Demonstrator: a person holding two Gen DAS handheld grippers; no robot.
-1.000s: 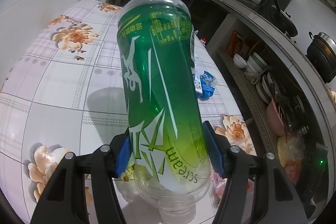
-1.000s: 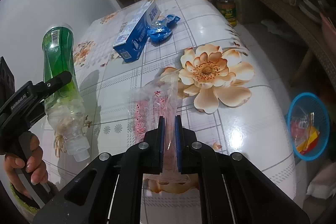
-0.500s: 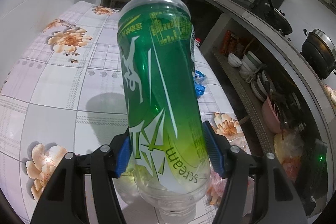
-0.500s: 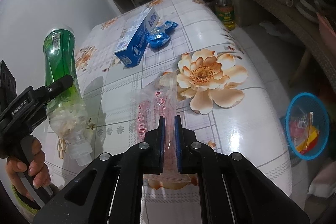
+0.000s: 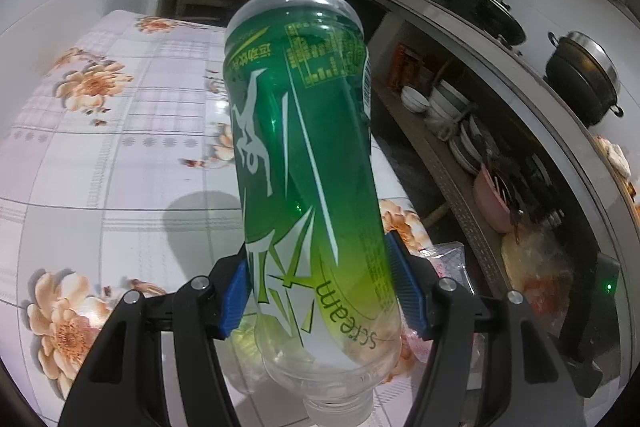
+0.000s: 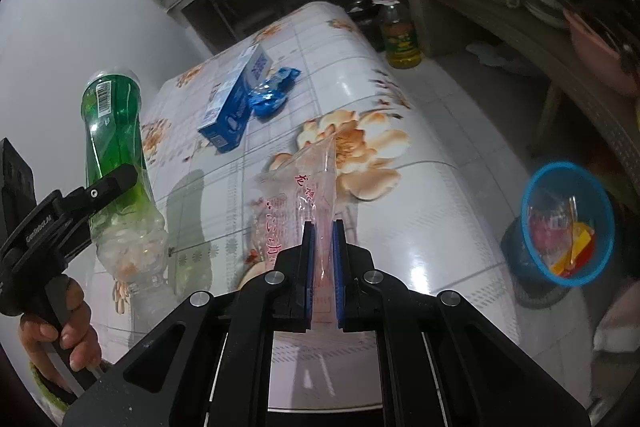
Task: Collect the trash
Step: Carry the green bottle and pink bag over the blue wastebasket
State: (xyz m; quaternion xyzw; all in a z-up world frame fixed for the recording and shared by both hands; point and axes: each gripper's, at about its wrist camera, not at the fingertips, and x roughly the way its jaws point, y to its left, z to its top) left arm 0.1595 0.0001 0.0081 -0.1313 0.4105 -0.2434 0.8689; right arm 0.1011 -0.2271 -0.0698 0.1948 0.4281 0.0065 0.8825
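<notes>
Because both items go to the blue bin [image 6: 568, 223], our left gripper [image 5: 320, 291] clamps the green bottle [image 5: 304, 155] upside down; our right gripper [image 6: 322, 267] pinches the plastic bag [image 6: 304, 195].

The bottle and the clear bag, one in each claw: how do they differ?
The bottle is green, rigid and round; the bag is clear with red print, thin and flat. The left claw stands wide around the bottle, which is held neck down; the right claw is nearly closed on the bag's edge. Both are held above the table.
</notes>
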